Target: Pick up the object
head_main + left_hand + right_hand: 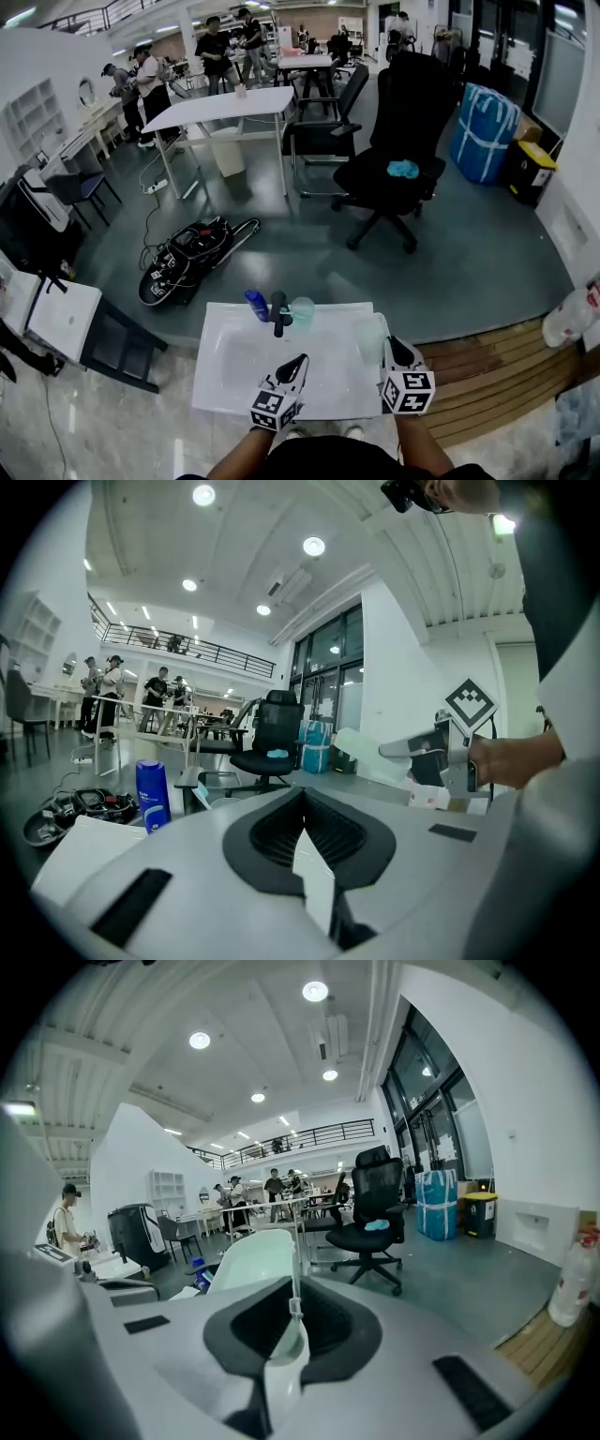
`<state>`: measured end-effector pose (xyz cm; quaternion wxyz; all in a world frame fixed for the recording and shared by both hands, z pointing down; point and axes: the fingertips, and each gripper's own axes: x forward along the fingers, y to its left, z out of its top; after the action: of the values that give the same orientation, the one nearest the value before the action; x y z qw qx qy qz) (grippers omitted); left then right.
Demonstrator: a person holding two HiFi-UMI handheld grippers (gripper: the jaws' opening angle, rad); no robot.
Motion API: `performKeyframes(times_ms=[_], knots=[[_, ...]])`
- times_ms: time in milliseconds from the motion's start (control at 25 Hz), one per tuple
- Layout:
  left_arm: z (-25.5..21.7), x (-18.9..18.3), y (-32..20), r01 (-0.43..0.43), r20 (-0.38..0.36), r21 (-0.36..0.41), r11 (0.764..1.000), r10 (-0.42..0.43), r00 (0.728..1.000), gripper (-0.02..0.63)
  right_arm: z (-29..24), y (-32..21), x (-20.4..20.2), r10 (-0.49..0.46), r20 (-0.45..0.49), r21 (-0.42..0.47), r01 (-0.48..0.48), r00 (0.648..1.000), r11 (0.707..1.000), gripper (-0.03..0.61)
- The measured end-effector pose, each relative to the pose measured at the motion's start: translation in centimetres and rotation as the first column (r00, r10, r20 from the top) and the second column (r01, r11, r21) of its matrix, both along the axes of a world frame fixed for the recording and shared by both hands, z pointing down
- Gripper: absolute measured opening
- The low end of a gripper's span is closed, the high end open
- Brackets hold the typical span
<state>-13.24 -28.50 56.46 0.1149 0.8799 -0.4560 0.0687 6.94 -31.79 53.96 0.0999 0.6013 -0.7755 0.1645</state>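
A white table (234, 375) stands right below me. At its far edge stand a blue bottle (256, 305), a dark bottle (278, 313) and a pale green cup (301, 311). My right gripper (392, 345) is over the table's right side, shut on a translucent pale green container (370, 339). That container (251, 1262) fills the space ahead of the jaws in the right gripper view. My left gripper (300, 361) hovers over the table's near middle, shut and empty. The left gripper view has the blue bottle (151, 794) at left and the held container (361, 747) at right.
A black office chair (394, 155) stands on the grey floor beyond the table. A black bag with cables (183, 261) lies at left. A white desk (220, 108) and several people are farther back. Wooden decking (487, 375) and a white jug (572, 319) are at right.
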Motion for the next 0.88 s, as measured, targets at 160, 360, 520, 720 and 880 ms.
performKeyframes(times_ms=[160, 360, 520, 720, 880], knots=[[0.23, 0.18, 0.24, -0.007, 0.002, -0.003, 1.000, 0.007, 1.000, 0.014, -0.04, 0.09, -0.19, -0.007, -0.010, 0.009, 0.007, 1.000, 1.000, 0.035], [0.06, 0.51, 0.43, -0.011, 0.004, 0.004, 1.000, 0.011, 1.000, 0.014, -0.07, 0.16, -0.19, -0.013, -0.012, 0.012, 0.013, 1.000, 1.000, 0.035], [-0.05, 0.62, 0.58, -0.008, 0.004, 0.002, 1.000, 0.008, 1.000, 0.014, -0.09, 0.32, -0.10, -0.015, -0.008, 0.007, 0.015, 1.000, 1.000, 0.035], [-0.12, 0.88, 0.68, -0.009, -0.006, 0.000, 1.000, 0.009, 1.000, 0.014, -0.09, 0.49, -0.11, -0.016, 0.018, 0.006, 0.016, 1.000, 1.000, 0.035], [-0.55, 1.01, 0.73, -0.009, -0.007, 0.006, 1.000, 0.010, 1.000, 0.014, -0.32, 0.66, -0.26, -0.018, 0.024, 0.008, 0.017, 1.000, 1.000, 0.035]])
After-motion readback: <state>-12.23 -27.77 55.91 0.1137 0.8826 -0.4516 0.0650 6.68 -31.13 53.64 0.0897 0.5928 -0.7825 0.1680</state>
